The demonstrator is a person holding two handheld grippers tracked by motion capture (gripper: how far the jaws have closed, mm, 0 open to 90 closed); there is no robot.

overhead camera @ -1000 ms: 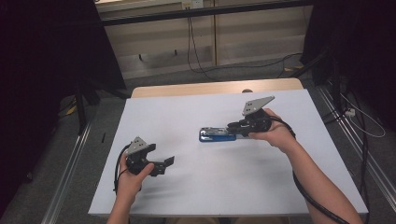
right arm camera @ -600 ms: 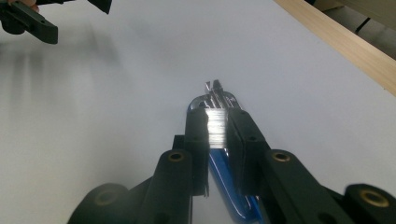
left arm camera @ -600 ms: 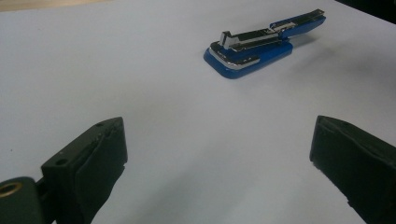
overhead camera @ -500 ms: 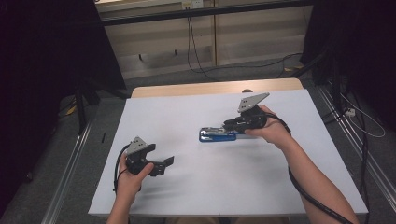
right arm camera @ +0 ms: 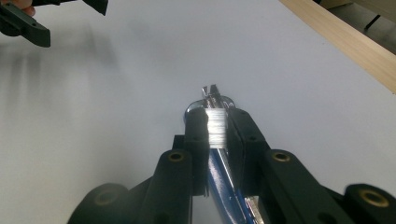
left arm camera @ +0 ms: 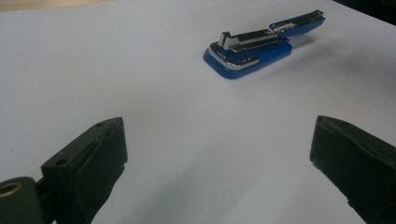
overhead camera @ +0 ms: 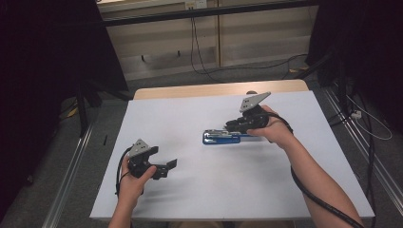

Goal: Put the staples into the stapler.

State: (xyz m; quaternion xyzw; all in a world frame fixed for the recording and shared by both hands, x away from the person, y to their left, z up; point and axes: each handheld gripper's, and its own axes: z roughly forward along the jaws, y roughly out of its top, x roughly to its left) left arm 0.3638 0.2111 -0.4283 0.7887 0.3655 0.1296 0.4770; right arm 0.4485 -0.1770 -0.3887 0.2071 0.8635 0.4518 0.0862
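A blue stapler [overhead camera: 219,138] with a silver metal top lies near the middle of the white table [overhead camera: 199,199]. My right gripper [overhead camera: 234,126] is over its right half. In the right gripper view the right gripper [right arm camera: 217,122] is shut on the stapler [right arm camera: 219,175], its pads pressing the silver strip from both sides. In the left gripper view the stapler [left arm camera: 254,49] rests on its base, the blue upper arm angled up toward the far right. My left gripper [overhead camera: 169,166] is held near the front left, and its jaws [left arm camera: 217,135] stand wide open with nothing between them.
The table's wooden far edge [overhead camera: 218,89] runs along the back. Cables [overhead camera: 199,52] lie on the floor beyond it, and metal rails [overhead camera: 71,166] flank the table. The left gripper [right arm camera: 28,21] appears at the top left of the right gripper view.
My right hand has edged slightly to the left and away over the stapler. The stapler's base and my left gripper have kept their places.
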